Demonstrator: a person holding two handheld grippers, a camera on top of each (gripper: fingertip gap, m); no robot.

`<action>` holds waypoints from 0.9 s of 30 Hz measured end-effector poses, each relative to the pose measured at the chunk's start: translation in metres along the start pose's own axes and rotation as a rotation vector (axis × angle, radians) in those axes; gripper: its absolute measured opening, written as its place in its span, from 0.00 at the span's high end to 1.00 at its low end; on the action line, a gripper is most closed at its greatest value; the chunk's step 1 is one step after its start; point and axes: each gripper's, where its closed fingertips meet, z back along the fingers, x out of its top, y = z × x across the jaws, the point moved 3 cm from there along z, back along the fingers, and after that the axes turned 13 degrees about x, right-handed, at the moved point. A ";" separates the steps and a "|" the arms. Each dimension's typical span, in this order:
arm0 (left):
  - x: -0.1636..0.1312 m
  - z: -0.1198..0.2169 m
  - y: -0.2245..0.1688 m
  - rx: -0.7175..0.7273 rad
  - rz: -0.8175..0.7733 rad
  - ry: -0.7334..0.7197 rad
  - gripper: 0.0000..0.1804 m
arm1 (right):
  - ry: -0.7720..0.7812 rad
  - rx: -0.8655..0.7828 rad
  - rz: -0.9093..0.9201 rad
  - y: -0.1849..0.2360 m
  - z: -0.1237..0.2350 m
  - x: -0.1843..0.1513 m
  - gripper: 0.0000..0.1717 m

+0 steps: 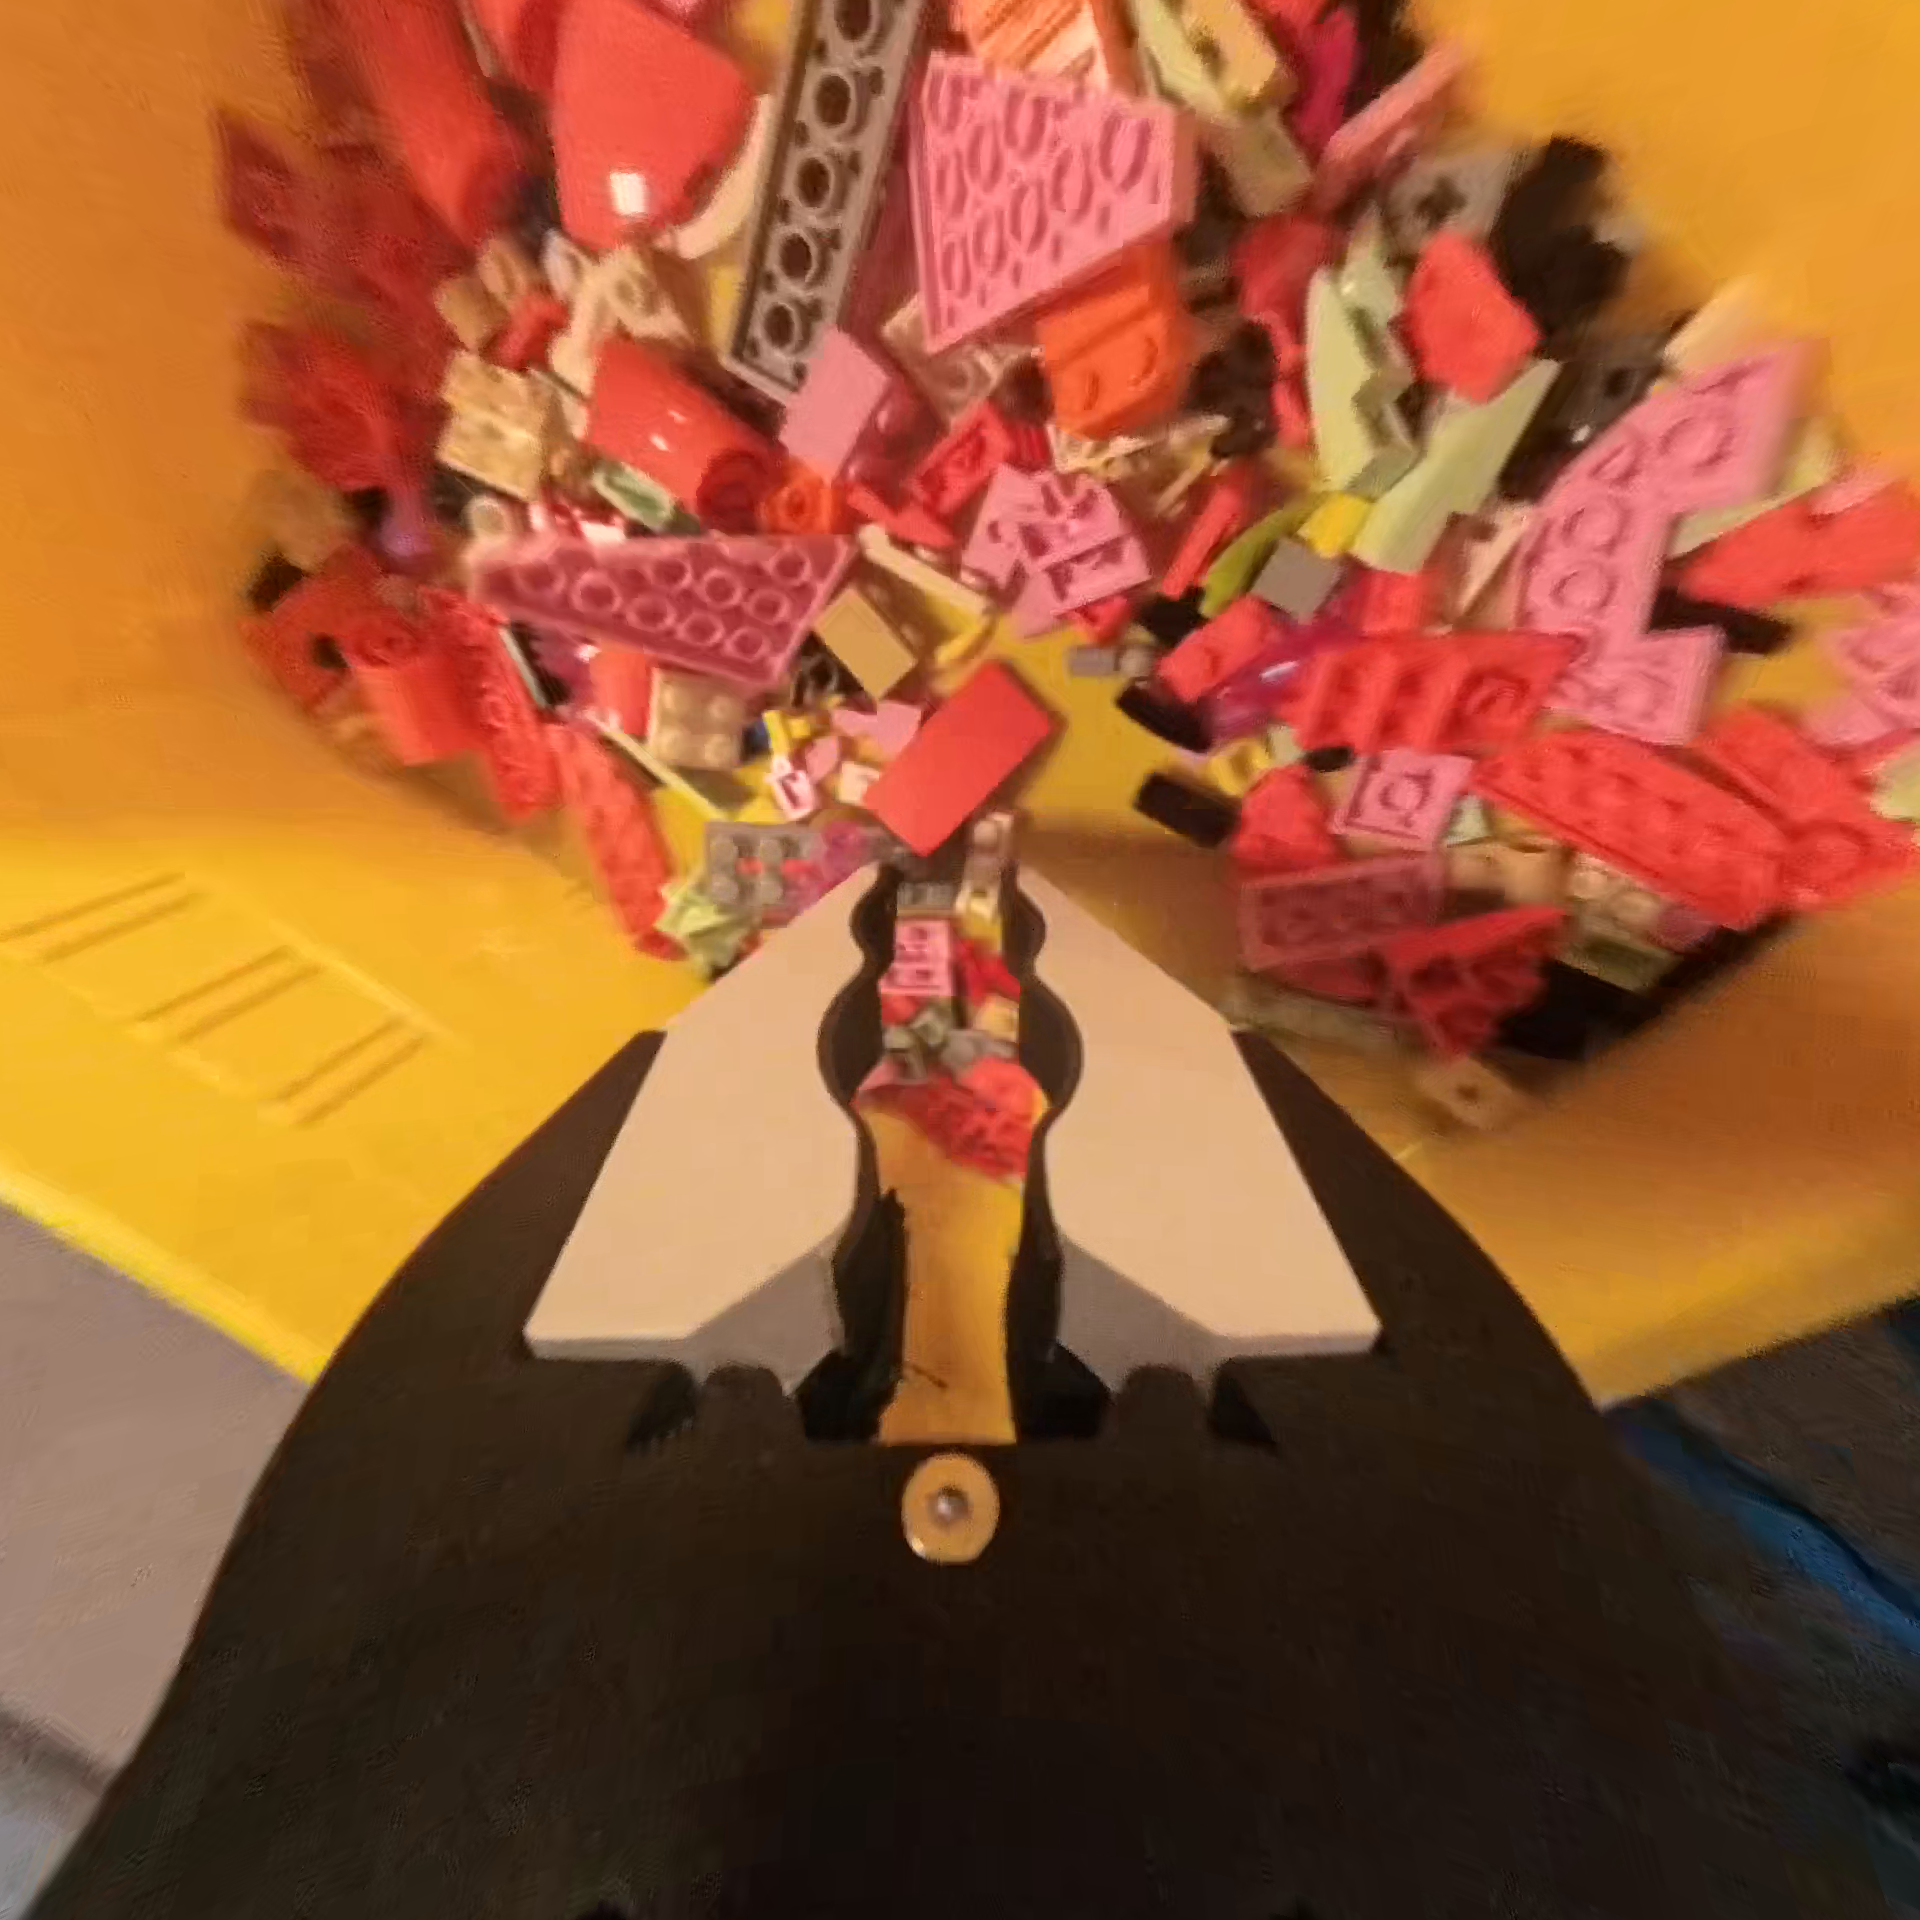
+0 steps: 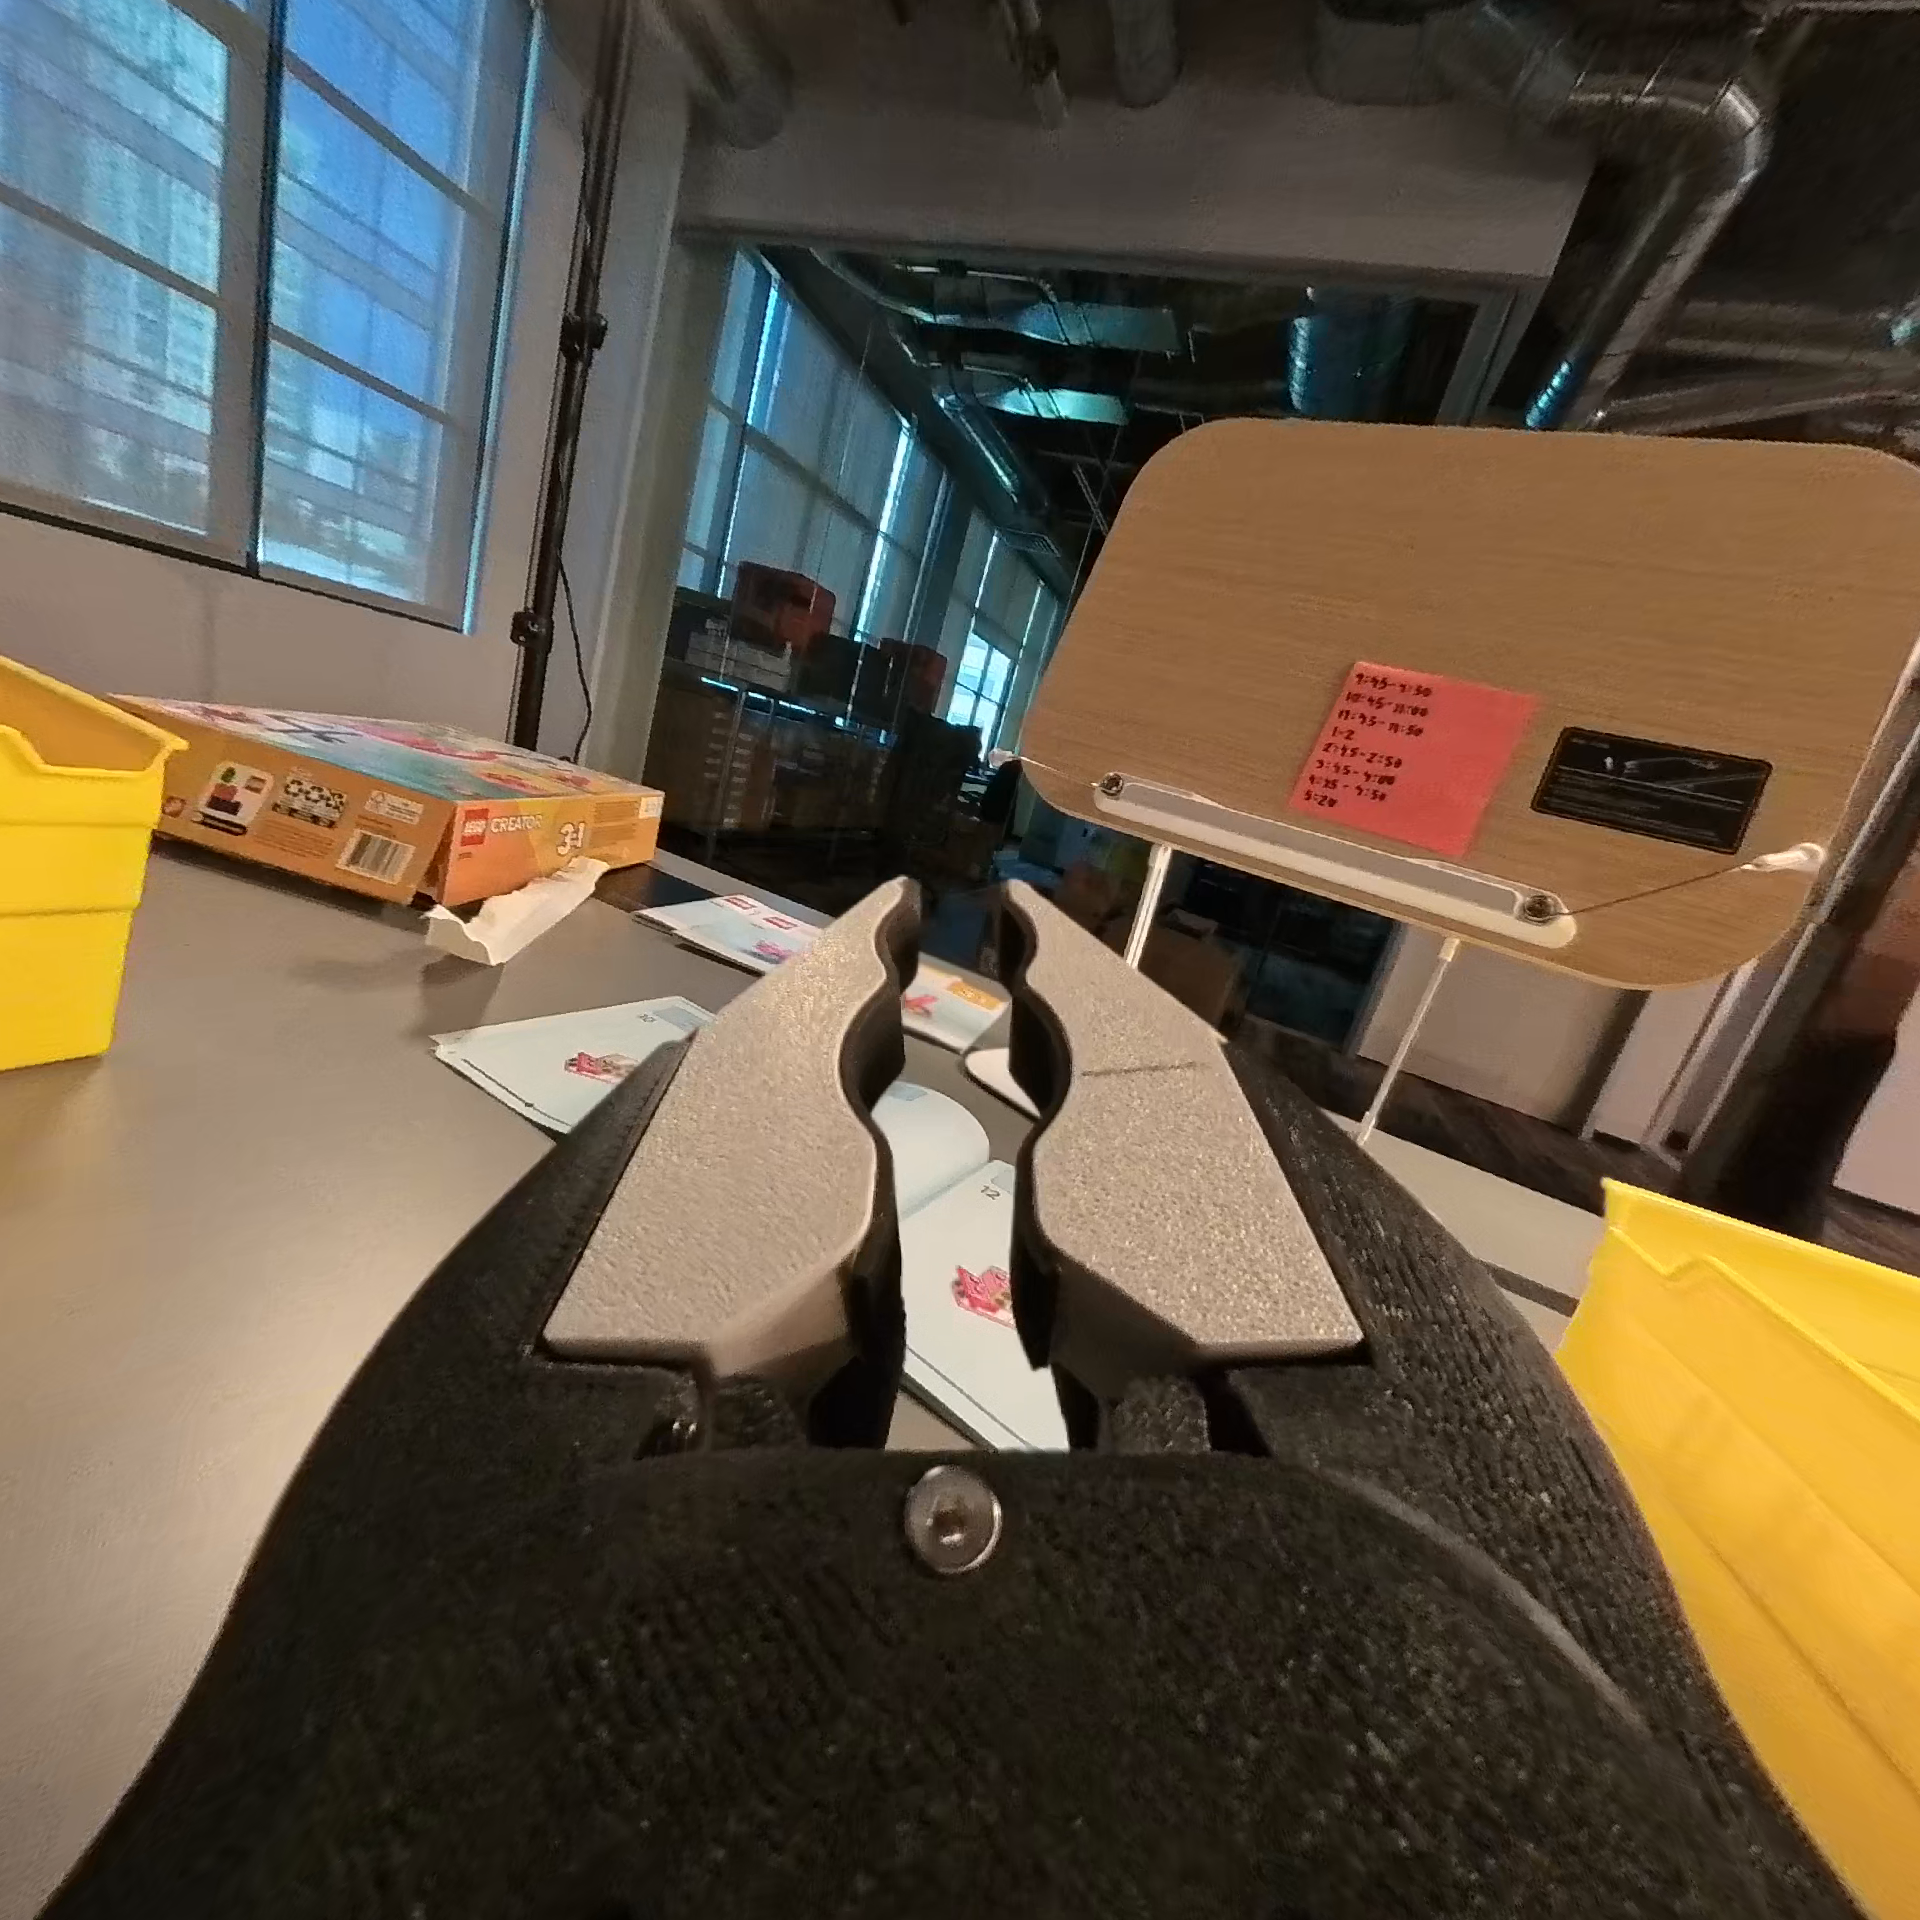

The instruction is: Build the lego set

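yellow bin holding red, pink, pale green, grey and black studded bricks; smooth red tile at the fingertips. grey bench; orange box at its far edge; pale blue booklets; wood-grain board bearing a pink note.

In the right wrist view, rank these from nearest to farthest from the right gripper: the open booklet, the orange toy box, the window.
1. Open booklet: on the grey table, directly under the right gripper.
2. Orange toy box: farther back on the left.
3. Window: on the far left wall.
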 end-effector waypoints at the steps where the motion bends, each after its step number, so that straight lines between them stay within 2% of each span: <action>1: 0.002 0.001 0.002 0.048 -0.058 -0.007 0.89 | 0.000 0.000 -0.001 0.000 0.000 0.000 0.93; 3: 0.005 0.007 -0.005 0.012 -0.098 -0.041 0.81 | -0.008 -0.007 0.001 -0.001 0.001 0.001 0.92; 7: 0.018 0.043 -0.031 -0.357 0.015 -0.222 0.64 | -0.019 -0.013 0.012 -0.001 0.004 0.004 0.89; 9: 0.019 0.051 -0.038 -0.420 0.000 -0.233 0.57 | -0.022 -0.014 0.030 0.001 0.005 0.006 0.88; 12: 0.016 0.037 -0.048 -0.354 -0.103 -0.150 0.54 | -0.022 -0.045 0.035 -0.003 0.005 0.007 0.81; 15: 0.024 0.031 -0.057 -0.296 -0.159 -0.156 0.47 | -0.027 -0.068 0.013 -0.008 0.007 0.007 0.77; 18: 0.031 0.023 -0.056 -0.250 -0.147 -0.176 0.38 | -0.028 -0.073 0.004 -0.009 0.007 0.006 0.77; 20: 0.033 0.017 -0.050 -0.220 -0.122 -0.192 0.40 | -0.022 -0.070 0.010 -0.008 0.006 0.006 0.77; 24: 0.034 0.008 -0.042 -0.218 -0.072 -0.208 0.34 | -0.016 -0.074 0.012 -0.009 0.006 0.005 0.77; 27: 0.034 0.003 -0.031 -0.212 0.011 -0.212 0.35 | -0.007 -0.079 0.012 -0.010 0.005 0.003 0.78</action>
